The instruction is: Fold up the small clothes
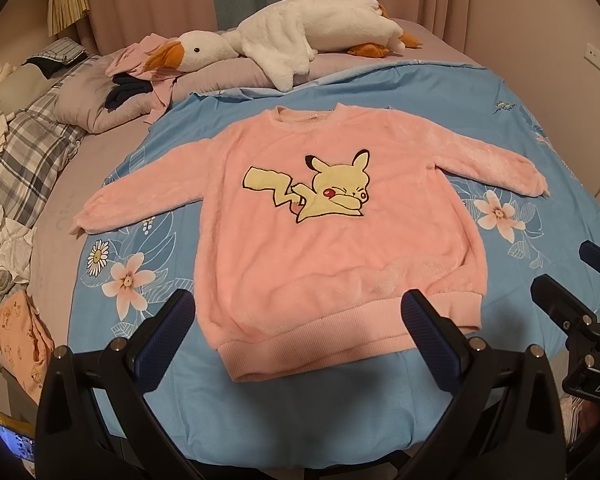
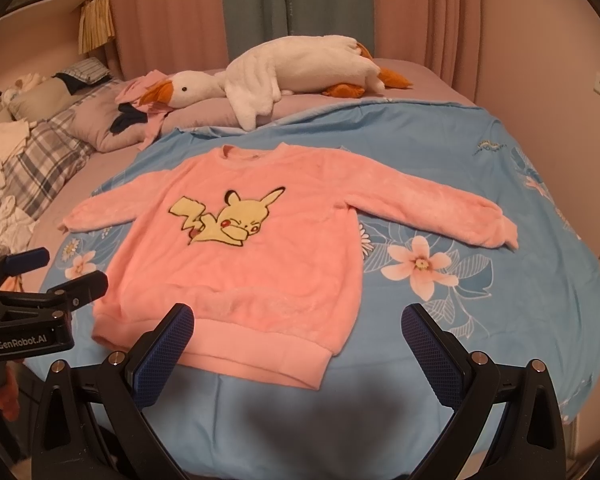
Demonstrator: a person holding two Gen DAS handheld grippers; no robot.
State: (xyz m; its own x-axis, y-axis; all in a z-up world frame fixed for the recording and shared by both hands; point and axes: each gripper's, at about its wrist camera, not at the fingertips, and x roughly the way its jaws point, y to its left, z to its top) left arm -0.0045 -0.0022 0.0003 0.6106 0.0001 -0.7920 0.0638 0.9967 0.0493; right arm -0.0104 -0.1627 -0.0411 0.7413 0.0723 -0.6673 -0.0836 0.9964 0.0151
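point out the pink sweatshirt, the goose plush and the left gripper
pink sweatshirt [image 1: 332, 248], left wrist view, on the chest below the yellow print
goose plush [image 2: 300, 68], right wrist view, on its white body
left gripper [image 1: 296, 338], left wrist view, midway between its fingertips

The sweater [image 1: 332, 232] is fluffy pink fleece with ribbed cuffs and hem, its patch [image 1: 312, 190] flatter embroidery; the quilt [image 1: 260, 408] is smooth matt printed cloth; the goose [image 1: 300, 36] is shaggy plush; gripper pads [image 1: 428, 344] are blue textured rubber on matt black plastic.
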